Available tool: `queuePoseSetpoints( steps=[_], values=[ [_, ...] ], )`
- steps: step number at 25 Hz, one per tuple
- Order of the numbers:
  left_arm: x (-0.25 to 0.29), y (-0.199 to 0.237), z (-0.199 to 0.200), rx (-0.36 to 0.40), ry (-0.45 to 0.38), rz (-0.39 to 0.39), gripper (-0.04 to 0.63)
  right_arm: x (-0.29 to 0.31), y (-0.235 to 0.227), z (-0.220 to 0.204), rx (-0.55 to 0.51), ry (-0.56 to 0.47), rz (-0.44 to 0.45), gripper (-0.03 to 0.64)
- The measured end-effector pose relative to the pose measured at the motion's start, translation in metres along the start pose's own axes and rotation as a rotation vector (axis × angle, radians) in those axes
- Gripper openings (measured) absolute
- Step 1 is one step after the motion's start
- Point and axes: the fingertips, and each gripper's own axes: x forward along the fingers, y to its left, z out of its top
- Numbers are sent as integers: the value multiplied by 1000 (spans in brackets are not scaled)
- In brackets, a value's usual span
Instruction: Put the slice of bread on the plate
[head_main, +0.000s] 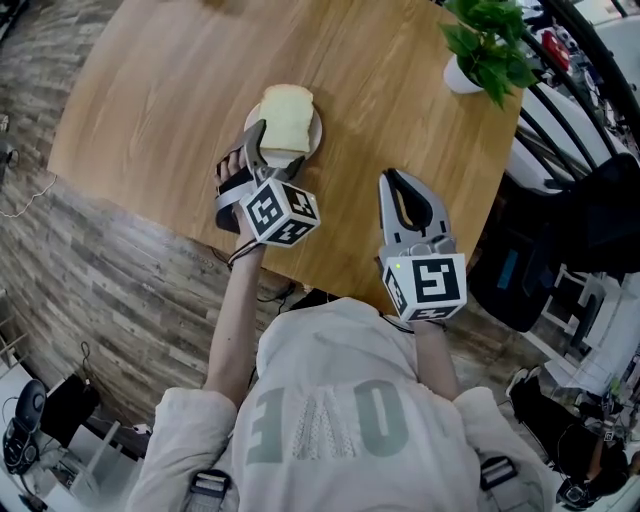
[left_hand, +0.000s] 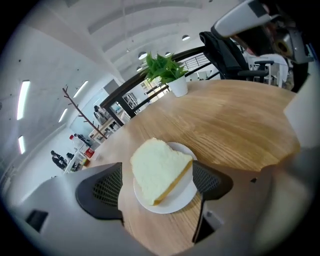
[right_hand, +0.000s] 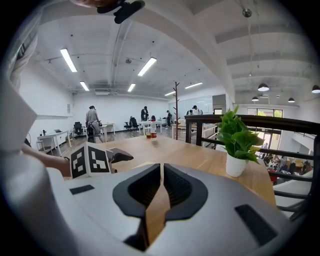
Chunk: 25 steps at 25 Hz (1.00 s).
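Left tool (left_hand: 157, 185) angles down, jaws wide apart; right tool (right_hand: 162, 186) sits nearer level, jaws together.

- Open counter (head_main: 170, 100) spreads left of and beyond the plate (head_main: 316, 128).
- A potted plant (head_main: 490, 50) blocks the far right corner.
- The right hand-held gripper (head_main: 400, 180) occupies the near edge right of the plate.

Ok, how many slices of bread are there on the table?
1. The slice of bread lies on the white plate, between the open jaws of the left gripper. No other slice shows in any view.
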Motion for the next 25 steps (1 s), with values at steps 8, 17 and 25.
queuePoseSetpoints(
  steps=[8, 17, 25],
  values=[
    [-78, 80, 49, -383, -360, 226, 428, -14, 20, 24, -53, -75, 9, 32],
    [-210, 125, 63, -762, -849, 335, 423, -32, 58, 87, -120, -279, 101, 32],
    [-303, 125, 46, -766, -936, 451, 8, -46, 98, 114, -128, -391, 165, 32]
  ],
)
